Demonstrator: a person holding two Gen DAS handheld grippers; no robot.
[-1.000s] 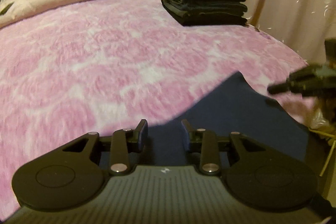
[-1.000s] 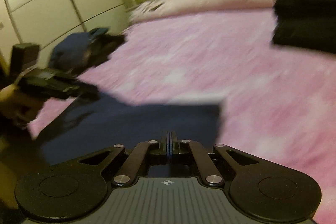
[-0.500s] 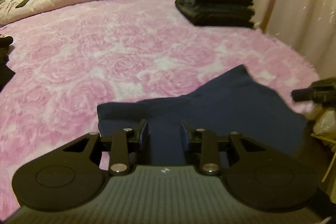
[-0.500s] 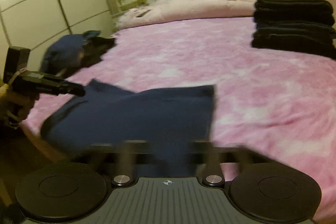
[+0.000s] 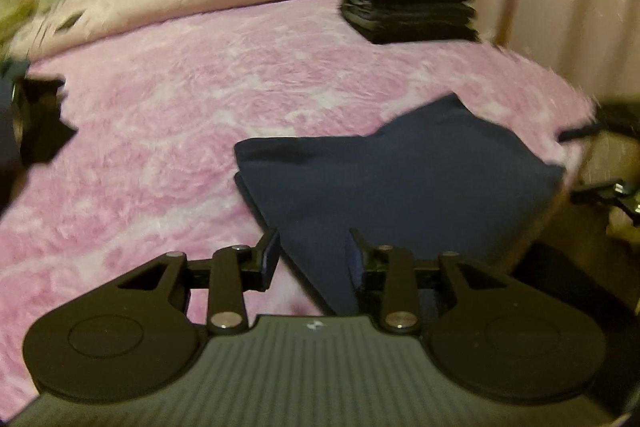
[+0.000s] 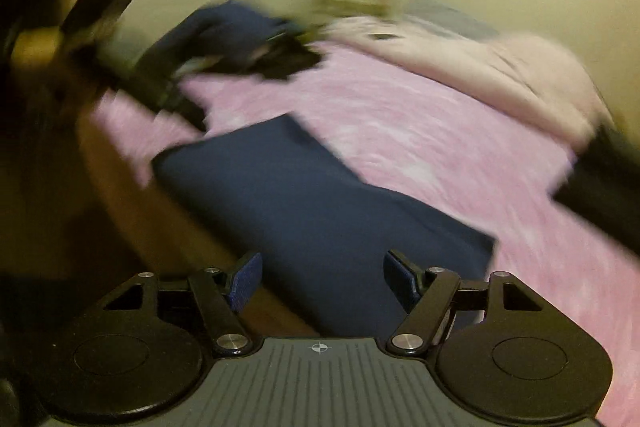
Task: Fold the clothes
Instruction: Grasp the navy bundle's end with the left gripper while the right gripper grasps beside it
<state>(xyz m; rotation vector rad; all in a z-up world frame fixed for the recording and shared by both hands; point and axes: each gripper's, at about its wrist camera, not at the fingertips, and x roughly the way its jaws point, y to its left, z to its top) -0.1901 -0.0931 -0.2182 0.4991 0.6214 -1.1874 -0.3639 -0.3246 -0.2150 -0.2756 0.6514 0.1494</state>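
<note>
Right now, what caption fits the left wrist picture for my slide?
Open left gripper over a folded navy garment on the pink bedspread, folded dark clothes stack behind.

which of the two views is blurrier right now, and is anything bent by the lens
Right wrist view: heavy motion smear; the wall, the quilt and the dark clothes pile streak, and only the right gripper is crisp. Left wrist view: sharper, the folded stack and navy garment read clearly, with smear at the edges. Both are dim and warm-lit, and the fisheye curves the pink blanket.
</note>
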